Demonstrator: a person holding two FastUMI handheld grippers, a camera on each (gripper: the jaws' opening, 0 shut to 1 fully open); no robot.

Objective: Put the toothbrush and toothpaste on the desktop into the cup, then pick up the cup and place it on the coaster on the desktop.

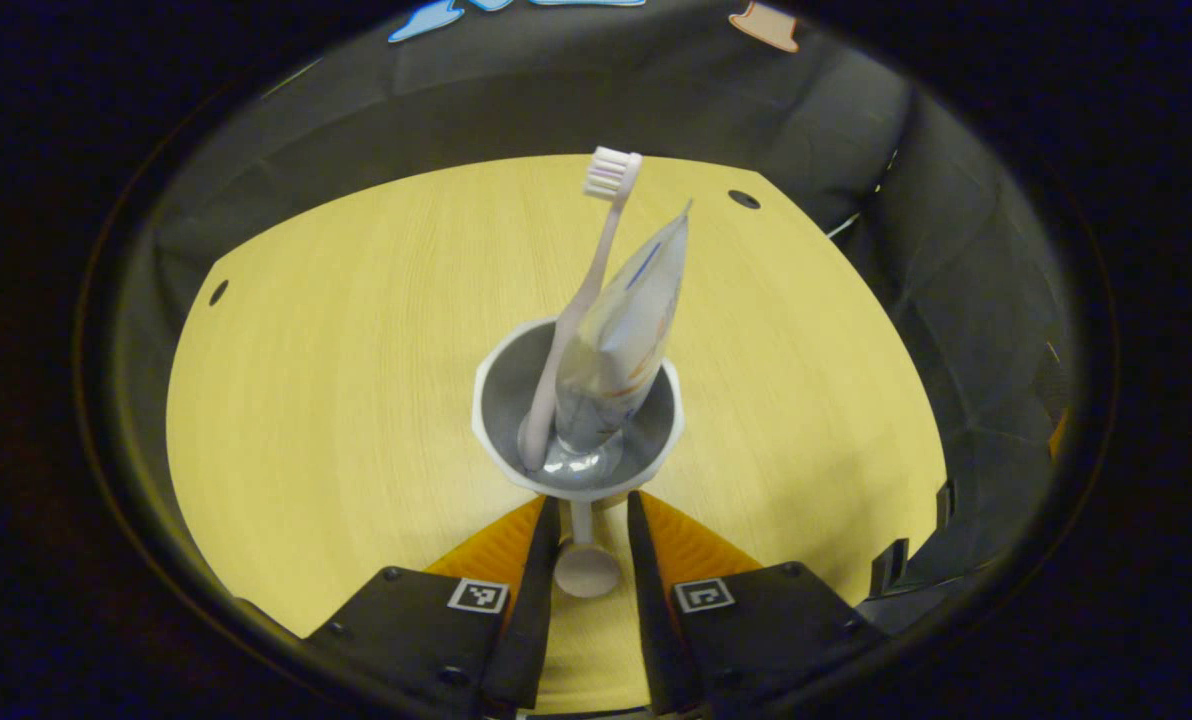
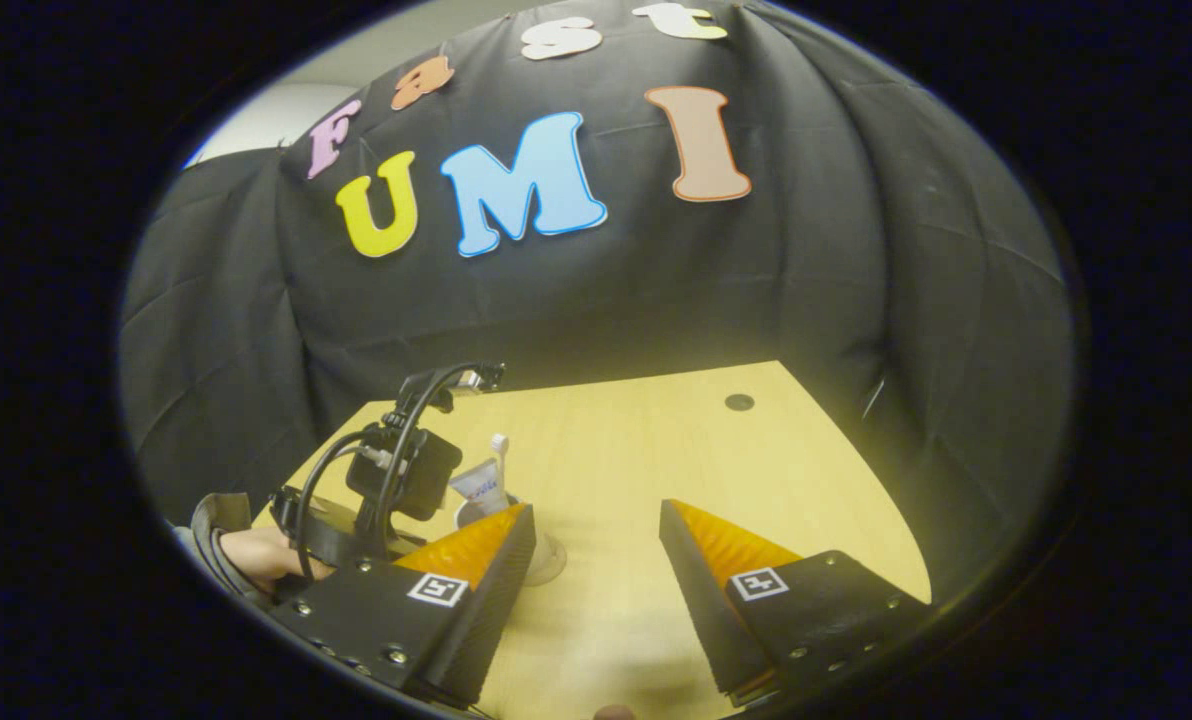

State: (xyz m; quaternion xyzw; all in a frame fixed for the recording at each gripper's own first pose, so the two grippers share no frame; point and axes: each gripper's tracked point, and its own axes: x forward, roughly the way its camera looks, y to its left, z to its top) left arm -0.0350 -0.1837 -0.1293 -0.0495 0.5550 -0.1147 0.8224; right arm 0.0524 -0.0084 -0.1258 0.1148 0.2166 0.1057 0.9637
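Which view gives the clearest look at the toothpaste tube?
The left gripper view: the toothpaste tube stands in the cup, large and central beside the toothbrush. In the right gripper view only its small top end shows, behind that gripper's finger.

Both views are dim and warm-tinted, the table (image 1: 356, 400) evenly lit without glare, with fisheye bending and softness near its edges.

cup (image 2: 476, 513): lower part hidden behind right gripper's finger in right gripper view | coaster (image 2: 546, 562): possibly the pale disc edge there, mostly covered | toothpaste (image 2: 479, 482): too small to make out | person's hand (image 2: 256, 555): cut off at edge
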